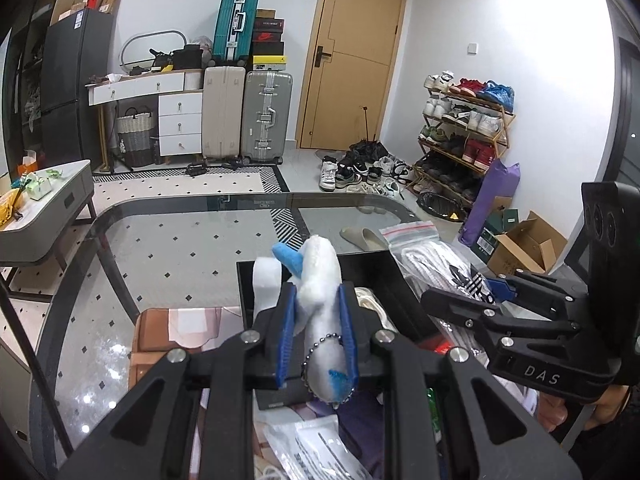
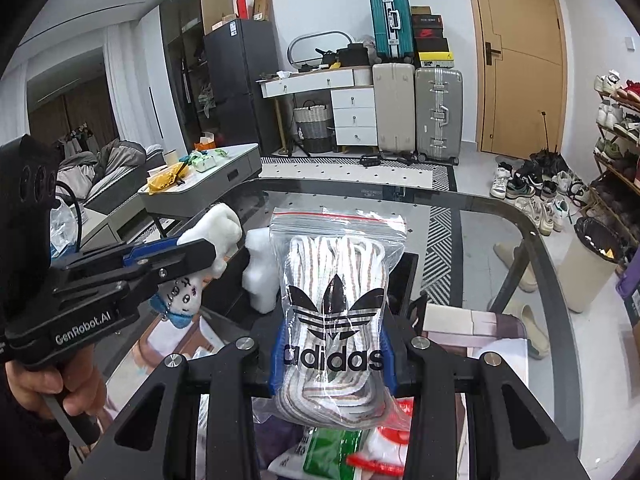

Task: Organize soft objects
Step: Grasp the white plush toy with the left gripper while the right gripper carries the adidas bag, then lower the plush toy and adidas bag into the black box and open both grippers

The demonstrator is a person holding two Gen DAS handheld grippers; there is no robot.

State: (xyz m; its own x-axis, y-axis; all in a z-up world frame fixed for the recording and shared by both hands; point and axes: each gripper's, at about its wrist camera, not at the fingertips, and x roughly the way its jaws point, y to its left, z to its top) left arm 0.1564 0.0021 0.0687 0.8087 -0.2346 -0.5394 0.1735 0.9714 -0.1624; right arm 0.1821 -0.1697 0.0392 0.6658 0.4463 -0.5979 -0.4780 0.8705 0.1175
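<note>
A glass table (image 1: 168, 248) with a dark rounded rim filled the middle of the frame. A black open box (image 1: 372, 268) sat on it toward the lower centre, with a white foam block (image 1: 266, 284) beside it and a printed mat (image 1: 160, 332) at lower left.

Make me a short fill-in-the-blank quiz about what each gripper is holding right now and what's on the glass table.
1. The left gripper is shut on a white and ____ plush toy.
2. The right gripper is shut on a zip bag of laces printed with the brand name ____.
3. A metal ball ____ hangs from the plush toy.
4. Both grippers are above a table whose top is made of ____.

Missing words: blue; adidas; chain; glass
</note>
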